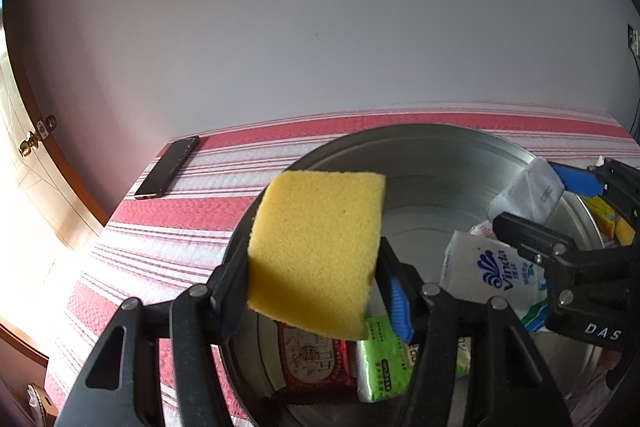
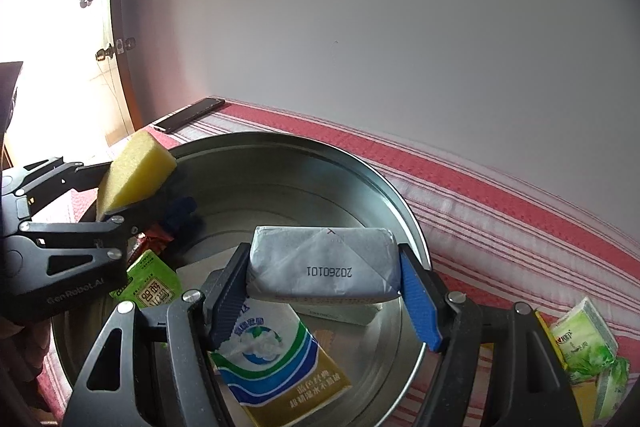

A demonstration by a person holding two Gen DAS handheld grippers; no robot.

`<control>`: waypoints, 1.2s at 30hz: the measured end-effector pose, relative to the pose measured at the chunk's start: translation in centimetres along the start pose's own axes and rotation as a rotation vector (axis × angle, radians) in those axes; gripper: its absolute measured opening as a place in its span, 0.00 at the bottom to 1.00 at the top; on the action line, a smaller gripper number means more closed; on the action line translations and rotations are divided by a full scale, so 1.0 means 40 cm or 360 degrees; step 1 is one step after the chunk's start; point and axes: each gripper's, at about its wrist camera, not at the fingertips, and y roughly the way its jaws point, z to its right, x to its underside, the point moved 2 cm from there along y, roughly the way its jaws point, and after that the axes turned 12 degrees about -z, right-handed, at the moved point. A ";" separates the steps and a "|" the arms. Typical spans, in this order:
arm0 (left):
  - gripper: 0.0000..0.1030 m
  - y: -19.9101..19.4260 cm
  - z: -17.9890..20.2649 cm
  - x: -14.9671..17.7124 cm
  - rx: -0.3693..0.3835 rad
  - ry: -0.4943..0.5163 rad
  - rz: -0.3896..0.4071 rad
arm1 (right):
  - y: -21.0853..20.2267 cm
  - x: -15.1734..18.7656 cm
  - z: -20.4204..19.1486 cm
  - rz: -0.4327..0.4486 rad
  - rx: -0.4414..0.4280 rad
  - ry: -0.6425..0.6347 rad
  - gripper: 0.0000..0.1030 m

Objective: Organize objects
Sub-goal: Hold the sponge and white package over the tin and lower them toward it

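Note:
My left gripper [image 1: 314,259] is shut on a yellow sponge [image 1: 316,251], held tilted above the left rim of a round metal basin [image 1: 440,131]. From the right wrist view the sponge [image 2: 136,171] and left gripper [image 2: 132,195] hang over the basin's [image 2: 280,139] left edge. My right gripper [image 2: 322,259] is shut on a white tissue pack [image 2: 324,267] over the basin's middle; this pack [image 1: 528,191] and the right gripper [image 1: 548,195] also show at the right of the left wrist view. Inside lie a Vinda tissue pack [image 2: 276,359], a green pack [image 1: 380,359] and a red packet [image 1: 312,355].
The basin rests on a red-and-white striped cloth [image 1: 168,247]. A dark phone [image 1: 168,167] lies at the table's far left corner by the wall. Green tissue packs [image 2: 584,339] sit on the cloth right of the basin. A door with a brass handle [image 1: 36,139] is at the left.

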 end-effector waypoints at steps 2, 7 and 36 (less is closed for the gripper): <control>0.66 -0.005 0.000 -0.001 -0.0022 0.0005 0.0018 | -0.001 0.002 -0.004 -0.0004 -0.0023 -0.0007 0.70; 0.87 -0.030 0.001 0.007 -0.0050 -0.0005 0.0073 | -0.028 0.007 -0.010 0.0056 -0.0025 -0.0009 0.71; 1.00 -0.212 0.457 0.086 0.0247 0.0183 0.0342 | -0.248 0.360 0.544 -0.0079 0.0688 0.0740 0.76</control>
